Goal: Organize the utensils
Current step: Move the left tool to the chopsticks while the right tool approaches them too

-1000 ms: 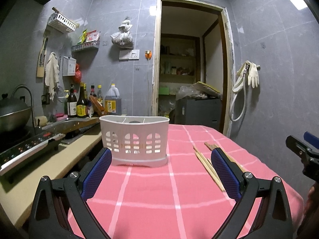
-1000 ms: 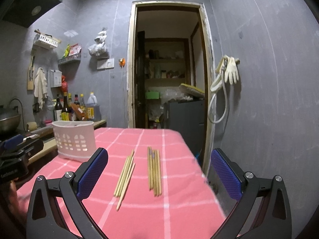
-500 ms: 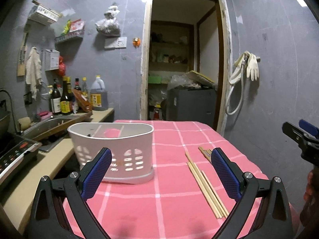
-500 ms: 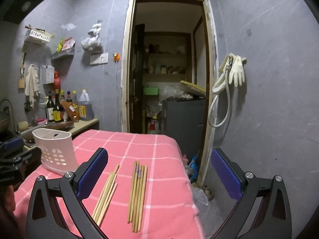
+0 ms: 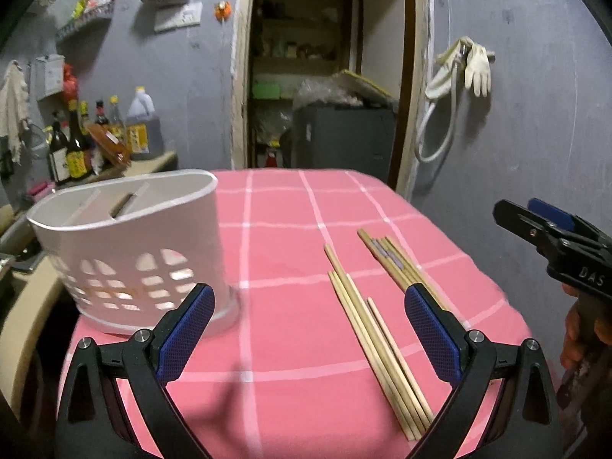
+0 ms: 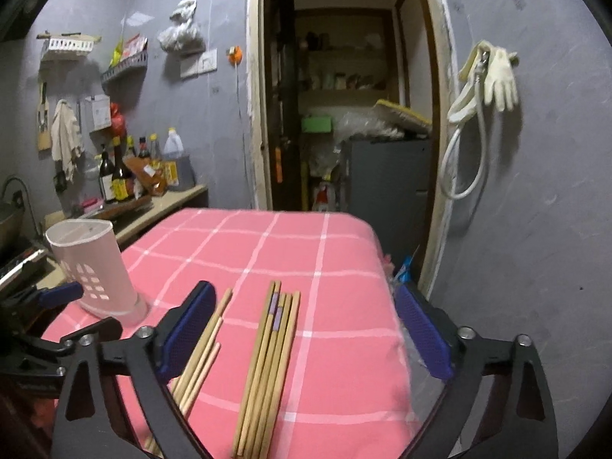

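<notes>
- Chopsticks [image 6: 267,359] are seen lying flat on the pink cloth [image 6: 336,267], in two bundles, right under the right claw [image 6: 302,329].
- Nothing is held by the right claw; its blue pads [image 6: 419,331] are spread wide apart, with the right bundle between them.
- Nothing is held by the left claw [image 5: 306,329] either, and it is wide open too.
- A white holder [image 5: 130,252] is seen standing upright at the left, near the left claw.
- One bundle should probably be pinched near its middle, so it is lifted level.
- All the sticks should be squeezed together, or some may be dropped.
- The holder may need to be steadied before the sticks are put in.
</notes>
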A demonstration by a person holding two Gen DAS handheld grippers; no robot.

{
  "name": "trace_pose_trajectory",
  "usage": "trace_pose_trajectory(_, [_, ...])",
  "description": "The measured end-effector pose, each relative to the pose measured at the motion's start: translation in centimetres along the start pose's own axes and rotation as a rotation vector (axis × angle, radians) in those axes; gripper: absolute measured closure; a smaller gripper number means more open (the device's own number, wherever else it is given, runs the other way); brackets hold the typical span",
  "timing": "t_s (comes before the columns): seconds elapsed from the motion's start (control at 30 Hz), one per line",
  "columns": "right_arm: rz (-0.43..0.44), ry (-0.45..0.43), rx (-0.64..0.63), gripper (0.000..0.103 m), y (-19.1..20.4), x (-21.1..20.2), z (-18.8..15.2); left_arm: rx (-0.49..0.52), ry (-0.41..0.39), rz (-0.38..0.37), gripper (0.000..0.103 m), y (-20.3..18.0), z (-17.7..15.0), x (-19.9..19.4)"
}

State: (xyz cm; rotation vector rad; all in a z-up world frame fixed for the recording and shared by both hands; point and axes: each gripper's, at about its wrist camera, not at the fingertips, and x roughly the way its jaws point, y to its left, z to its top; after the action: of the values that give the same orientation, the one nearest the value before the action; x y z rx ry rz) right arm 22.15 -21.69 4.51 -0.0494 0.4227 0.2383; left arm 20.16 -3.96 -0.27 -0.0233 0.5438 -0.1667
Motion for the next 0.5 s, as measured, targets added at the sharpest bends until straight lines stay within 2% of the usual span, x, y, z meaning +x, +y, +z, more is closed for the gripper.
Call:
trace_pose_trajectory(0.13, [0.024,0.069,-0.011,0.022,-0.1,2.0,-0.6,0.001,0.062,-0.025,0.013,0.0,0.0,1.9])
trace_pose_trajectory(0.33, [0.051,0.202,-0.017,0.048,-0.5,5.2,-1.4,-0.011,0.186,-0.076,0.038,0.0,-0.3,5.1])
trace_pose_trajectory(0.4, [0.062,0.246,-0.016,0.053,-0.6,6.1,-1.7,-0.019,0.227,-0.089,0.050,0.2,-0.3,6.1])
trace_pose_trajectory(0.5, [0.077,0.295,-0.006,0.058,-0.9,7.3,-2.1,-0.024,0.281,-0.104,0.059,0.4,-0.3,7.3])
